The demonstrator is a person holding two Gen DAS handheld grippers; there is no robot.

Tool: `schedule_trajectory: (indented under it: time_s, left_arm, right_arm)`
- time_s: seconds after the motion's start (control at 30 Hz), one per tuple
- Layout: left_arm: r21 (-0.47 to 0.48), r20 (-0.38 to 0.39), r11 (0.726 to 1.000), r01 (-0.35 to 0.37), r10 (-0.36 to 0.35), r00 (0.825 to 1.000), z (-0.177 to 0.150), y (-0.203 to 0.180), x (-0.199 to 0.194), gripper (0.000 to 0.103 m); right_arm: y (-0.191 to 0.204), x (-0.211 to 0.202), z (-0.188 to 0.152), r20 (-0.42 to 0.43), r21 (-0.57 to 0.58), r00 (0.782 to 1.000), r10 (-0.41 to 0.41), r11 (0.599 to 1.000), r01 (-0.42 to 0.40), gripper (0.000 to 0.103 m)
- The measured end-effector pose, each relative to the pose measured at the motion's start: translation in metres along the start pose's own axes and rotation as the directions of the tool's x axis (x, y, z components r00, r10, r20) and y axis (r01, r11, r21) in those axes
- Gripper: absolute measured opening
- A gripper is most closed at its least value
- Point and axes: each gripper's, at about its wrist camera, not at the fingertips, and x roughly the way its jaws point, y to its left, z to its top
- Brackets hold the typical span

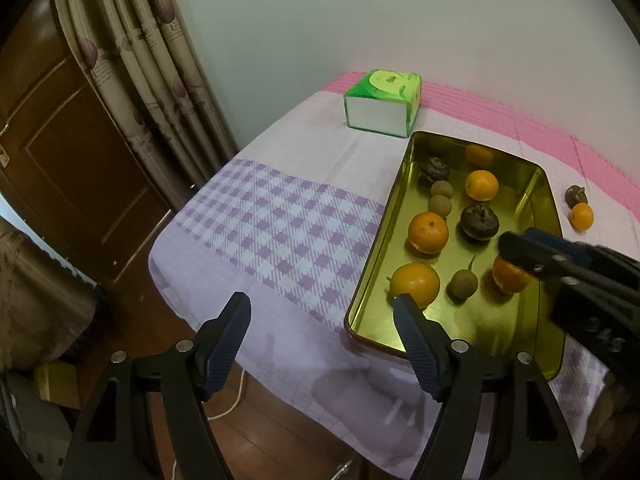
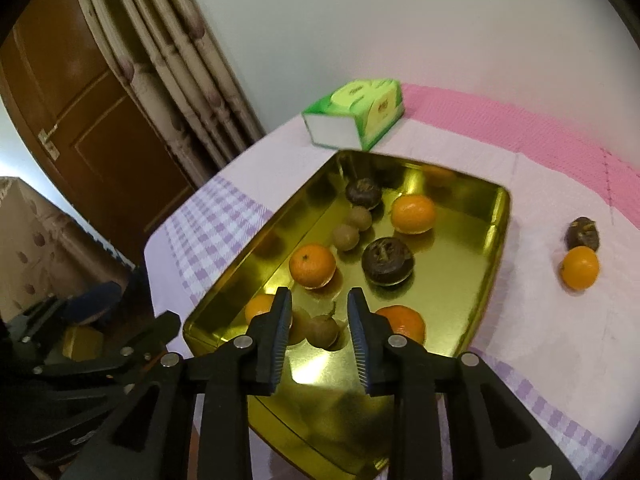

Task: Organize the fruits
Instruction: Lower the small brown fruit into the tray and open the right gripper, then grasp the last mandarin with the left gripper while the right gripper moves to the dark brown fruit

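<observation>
Two fruits lie outside the gold tin tray (image 2: 505, 216): a small orange (image 2: 580, 267) and, touching it on the far side, a dark brown fruit (image 2: 583, 233), both on the cloth-covered bench (image 2: 500, 304) to the right of the tray's right wall. Neither has a long axis to speak of. They sit to the right of and beyond the right gripper (image 2: 318, 306), whose fingers stand slightly parted and empty above the tray's near end, over a brown stemmed fruit (image 2: 322, 330). The left gripper (image 1: 322, 306) hangs over the bench's near left edge, fingers spread wide with nothing between them, the tray between it and the pair. The right hand is judged the nearer.
</observation>
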Motion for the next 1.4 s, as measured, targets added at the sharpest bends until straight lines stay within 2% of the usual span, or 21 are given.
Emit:
schedule_trajectory:
  time_s: [0.1, 0.17, 0.33, 0.53, 0.77, 0.93, 1.07, 1.17, 1.27, 1.33, 1.4]
  left_arm:
    - [0.002, 0.000, 1.000, -0.001, 0.001, 1.000, 0.000, 0.000, 0.000, 0.075]
    - [0.007, 0.002, 1.000, -0.005, 0.005, 1.000, 0.000, -0.001, -0.001, 0.075]
    - [0.023, 0.010, 1.000, -0.019, 0.019, 1.000, -0.001, -0.004, -0.002, 0.075]
    - [0.059, 0.020, 0.997, -0.047, 0.046, 0.999, -0.004, -0.013, -0.005, 0.075]
    - [0.118, 0.047, 0.990, -0.080, 0.075, 0.996, -0.007, -0.027, -0.009, 0.076]
    - [0.181, 0.066, 0.978, -0.102, 0.091, 0.994, -0.012, -0.045, -0.014, 0.076]
    - [0.247, 0.094, 0.963, -0.109, 0.088, 0.992, -0.010, -0.065, -0.022, 0.076]
    - [0.298, 0.105, 0.952, -0.073, 0.044, 0.993, -0.003, -0.083, -0.029, 0.076]
    - [0.362, 0.089, 0.932, 0.022, -0.057, 0.994, 0.009, -0.105, -0.035, 0.076]
    - [0.419, 0.081, 0.904, 0.090, -0.136, 0.987, 0.018, -0.125, -0.040, 0.076]
    - [0.481, 0.054, 0.857, 0.186, -0.241, 0.969, 0.031, -0.148, -0.045, 0.076]
  right_arm:
    - [-0.009, -0.016, -0.006, 0.036, 0.014, 0.999, -0.028, 1.000, 0.027, 0.035]
    - [-0.019, -0.025, -0.012, 0.048, 0.026, 0.997, -0.056, 0.998, 0.055, 0.043]
    - [-0.060, -0.046, -0.035, 0.049, 0.087, 0.988, -0.145, 0.986, 0.141, 0.046]
    - [-0.132, -0.070, -0.072, 0.013, 0.200, 0.961, -0.276, 0.942, 0.268, 0.055]
    - [-0.206, -0.110, -0.112, -0.013, 0.318, 0.915, -0.402, 0.866, 0.386, 0.057]
    - [-0.245, -0.133, -0.126, -0.008, 0.368, 0.896, -0.444, 0.832, 0.415, 0.057]
    - [-0.262, -0.143, -0.127, -0.004, 0.380, 0.877, -0.480, 0.811, 0.446, 0.063]
    - [-0.273, -0.143, -0.130, 0.001, 0.404, 0.876, -0.482, 0.802, 0.441, 0.064]
    - [-0.274, -0.145, -0.134, 0.023, 0.394, 0.874, -0.486, 0.808, 0.438, 0.067]
    - [-0.272, -0.143, -0.134, 0.032, 0.381, 0.873, -0.486, 0.814, 0.439, 0.072]
    - [-0.270, -0.142, -0.133, 0.025, 0.367, 0.873, -0.487, 0.816, 0.445, 0.075]
